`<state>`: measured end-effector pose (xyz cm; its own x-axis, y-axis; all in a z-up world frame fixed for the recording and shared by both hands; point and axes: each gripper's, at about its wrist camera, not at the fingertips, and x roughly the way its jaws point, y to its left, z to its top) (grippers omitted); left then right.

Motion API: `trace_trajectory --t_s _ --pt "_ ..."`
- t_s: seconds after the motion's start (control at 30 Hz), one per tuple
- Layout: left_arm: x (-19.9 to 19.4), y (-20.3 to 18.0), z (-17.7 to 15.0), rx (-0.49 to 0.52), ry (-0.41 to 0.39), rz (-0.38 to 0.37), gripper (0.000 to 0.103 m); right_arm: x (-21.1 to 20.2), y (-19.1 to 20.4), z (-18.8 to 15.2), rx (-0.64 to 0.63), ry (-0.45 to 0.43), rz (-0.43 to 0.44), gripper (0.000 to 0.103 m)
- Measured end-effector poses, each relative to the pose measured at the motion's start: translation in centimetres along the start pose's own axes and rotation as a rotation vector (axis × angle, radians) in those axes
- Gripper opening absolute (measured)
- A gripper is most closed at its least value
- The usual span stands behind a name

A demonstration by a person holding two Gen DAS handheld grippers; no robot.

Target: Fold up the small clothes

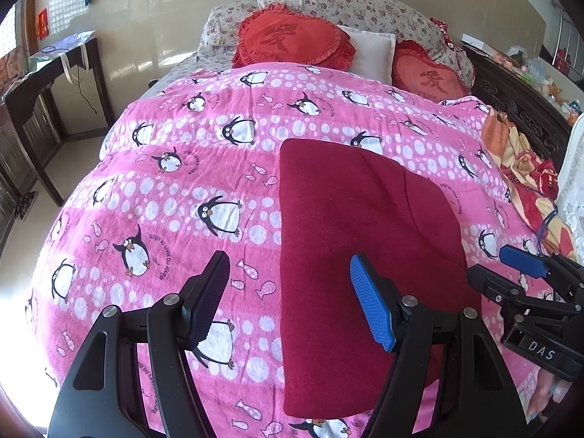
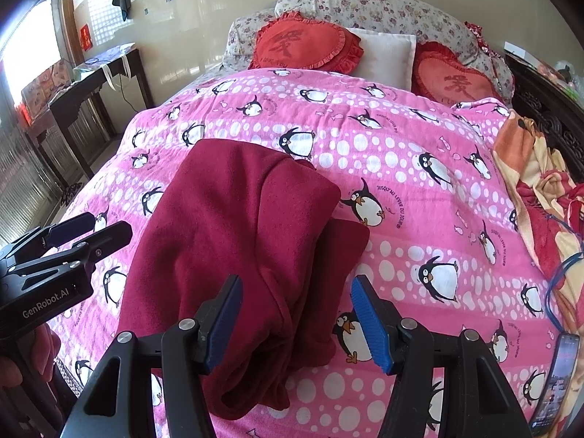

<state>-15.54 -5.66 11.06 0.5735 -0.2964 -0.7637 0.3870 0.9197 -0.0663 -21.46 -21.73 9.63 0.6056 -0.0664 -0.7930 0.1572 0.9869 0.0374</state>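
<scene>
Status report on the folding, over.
Left tongs open, empty. Right tongs open over maroon garment, partly folded on penguin quilt. Phone nearby, not obstructing.

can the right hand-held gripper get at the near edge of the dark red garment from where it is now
Probably yes. The right hand-held gripper is open, its fingers straddling the bunched near edge of the dark red fleece garment on the pink penguin-print blanket. Nothing lies between them, and the left hand-held gripper sits off to the side.
</scene>
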Motion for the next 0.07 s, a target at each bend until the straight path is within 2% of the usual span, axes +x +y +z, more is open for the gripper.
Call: trace_trajectory --t_s 0.07 --pt "0.36 0.72 0.02 -0.015 0.015 0.0 0.069 0.0 -0.44 0.01 0.013 -0.004 0.009 0.059"
